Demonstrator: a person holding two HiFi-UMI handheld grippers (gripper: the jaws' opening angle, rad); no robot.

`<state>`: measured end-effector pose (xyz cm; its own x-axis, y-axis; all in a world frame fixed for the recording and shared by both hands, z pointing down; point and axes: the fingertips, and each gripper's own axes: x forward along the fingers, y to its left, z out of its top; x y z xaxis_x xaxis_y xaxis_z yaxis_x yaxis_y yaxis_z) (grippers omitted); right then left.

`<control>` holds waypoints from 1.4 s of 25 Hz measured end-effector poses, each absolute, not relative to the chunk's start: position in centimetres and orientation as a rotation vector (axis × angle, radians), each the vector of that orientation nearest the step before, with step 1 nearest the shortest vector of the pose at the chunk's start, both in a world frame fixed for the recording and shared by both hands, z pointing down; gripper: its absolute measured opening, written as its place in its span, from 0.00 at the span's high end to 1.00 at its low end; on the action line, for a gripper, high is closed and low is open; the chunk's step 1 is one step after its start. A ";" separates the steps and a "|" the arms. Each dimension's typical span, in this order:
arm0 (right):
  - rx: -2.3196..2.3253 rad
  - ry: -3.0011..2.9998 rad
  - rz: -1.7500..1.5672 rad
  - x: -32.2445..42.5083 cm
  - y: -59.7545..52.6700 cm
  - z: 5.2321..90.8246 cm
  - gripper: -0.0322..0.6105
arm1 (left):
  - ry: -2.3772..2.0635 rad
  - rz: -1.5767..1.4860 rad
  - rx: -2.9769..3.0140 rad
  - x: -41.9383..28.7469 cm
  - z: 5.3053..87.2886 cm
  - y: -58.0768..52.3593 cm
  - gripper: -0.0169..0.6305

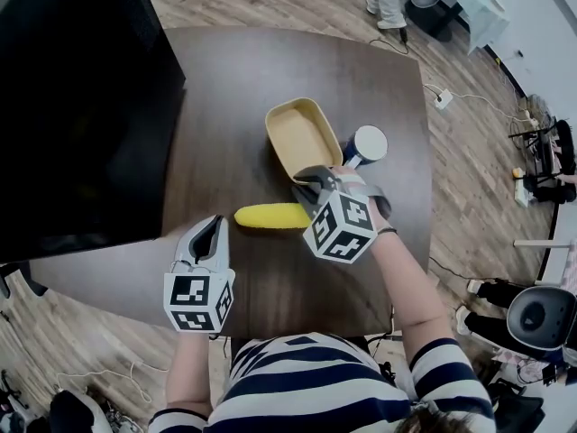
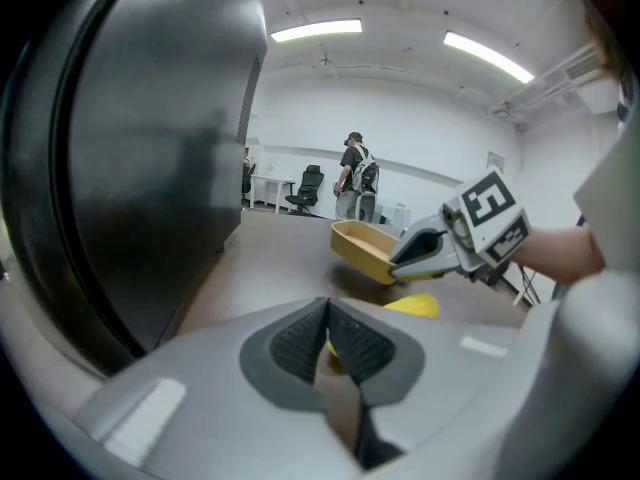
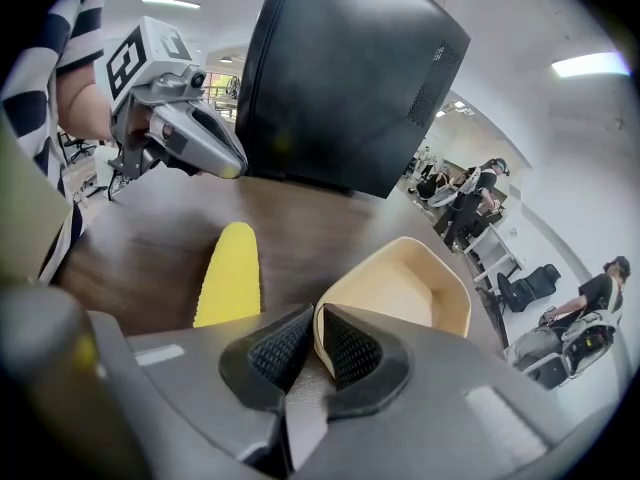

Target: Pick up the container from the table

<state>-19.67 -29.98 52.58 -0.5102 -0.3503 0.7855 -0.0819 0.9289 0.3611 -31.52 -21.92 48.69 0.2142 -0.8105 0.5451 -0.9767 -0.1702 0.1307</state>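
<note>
Right gripper view: we are clamping the right gripper (image 3: 315, 346) on the beige container's (image 3: 432, 290) near rim. Next, we judge, a level lift off the table. The left gripper (image 2: 327, 346), jaws together, is holding nothing.

Dark wood table (image 1: 270, 70); big black box (image 1: 72, 106) left of left gripper (image 1: 210, 227); wood-plank floor (image 1: 469, 197); white walls (image 2: 420, 128); ceiling strip lights (image 2: 315, 30).

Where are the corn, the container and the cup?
corn (image 1: 270, 216): head view, middle of the cob.
container (image 1: 297, 138): head view, bare inside bottom.
cup (image 1: 369, 142): head view, white top.
</note>
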 end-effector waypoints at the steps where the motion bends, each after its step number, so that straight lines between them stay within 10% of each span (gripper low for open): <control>1: 0.308 -2.096 -0.347 -19.6 -29.8 52.3 0.91 | -1.658 0.487 2.044 -31.5 48.5 -21.8 0.97; 35: 0.468 -2.176 -0.137 -6.9 -15.7 46.7 0.91 | -1.722 0.432 2.115 -25.0 43.1 -14.8 0.97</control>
<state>-6.88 -15.68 46.69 -0.5416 -0.3786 0.7506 -0.2812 0.9230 0.2627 -24.98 -14.80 43.05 0.2026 -0.8633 0.4622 -0.9793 -0.1786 0.0958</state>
